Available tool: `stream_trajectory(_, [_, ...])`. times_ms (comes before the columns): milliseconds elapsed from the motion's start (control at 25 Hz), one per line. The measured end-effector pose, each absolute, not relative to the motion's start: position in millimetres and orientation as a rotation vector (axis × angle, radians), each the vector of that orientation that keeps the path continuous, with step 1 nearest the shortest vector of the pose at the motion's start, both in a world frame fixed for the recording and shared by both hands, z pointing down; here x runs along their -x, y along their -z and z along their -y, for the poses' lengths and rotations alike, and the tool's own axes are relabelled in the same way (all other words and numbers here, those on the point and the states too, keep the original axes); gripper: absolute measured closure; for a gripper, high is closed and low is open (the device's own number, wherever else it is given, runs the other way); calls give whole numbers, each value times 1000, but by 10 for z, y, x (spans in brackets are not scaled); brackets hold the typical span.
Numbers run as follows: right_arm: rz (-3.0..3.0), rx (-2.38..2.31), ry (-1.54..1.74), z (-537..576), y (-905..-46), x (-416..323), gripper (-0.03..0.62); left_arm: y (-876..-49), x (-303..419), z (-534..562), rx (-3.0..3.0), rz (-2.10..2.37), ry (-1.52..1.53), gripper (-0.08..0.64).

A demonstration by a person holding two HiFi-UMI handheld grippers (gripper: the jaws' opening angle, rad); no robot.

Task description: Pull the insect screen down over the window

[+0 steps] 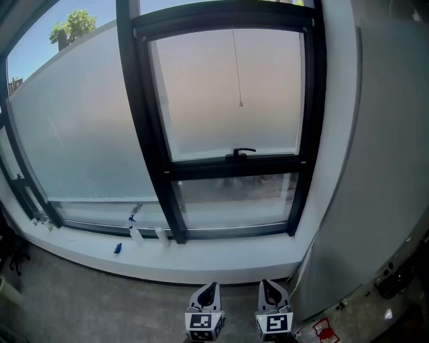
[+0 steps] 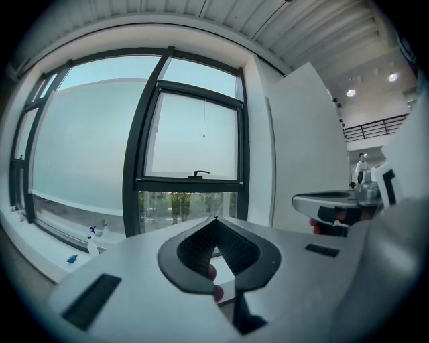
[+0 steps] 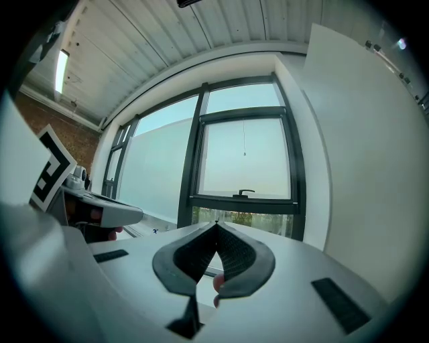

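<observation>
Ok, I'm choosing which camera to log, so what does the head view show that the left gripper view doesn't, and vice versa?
Head view only: a green treetop against blue sky. Left gripper view only: the ribbed white ceiling and a distant person. Both: the black-framed window, its black handle and thin pull cord.

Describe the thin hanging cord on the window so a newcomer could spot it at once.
Start at the black-framed window, at its narrower right-hand section. In the upper pane, above the black handle, a thin cord hangs from the top down the middle, ending in a small bead; nothing else crosses that glass.
</observation>
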State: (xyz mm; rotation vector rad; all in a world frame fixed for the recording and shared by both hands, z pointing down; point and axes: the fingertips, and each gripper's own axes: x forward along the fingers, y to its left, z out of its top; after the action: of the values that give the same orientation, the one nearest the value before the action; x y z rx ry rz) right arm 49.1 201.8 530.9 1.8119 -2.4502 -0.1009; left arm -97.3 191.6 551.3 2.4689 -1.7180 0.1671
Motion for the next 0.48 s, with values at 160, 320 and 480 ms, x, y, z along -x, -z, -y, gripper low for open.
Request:
stream_trajectory(160, [2453,-1817,107,-2038,-5333,-513,589,-5505,937,-1938,-2475,1715,-170,558])
stream_trajectory(320, [2450,-1843,90,-2043,-5304,-562,588,-5430,911,-1939,-2482,1726,-163,558])
stream_trajectory(480, [2453,-1854,86,-2011,-5287,-616,588,-5525,893,-1923,-2494,1722,-185,558])
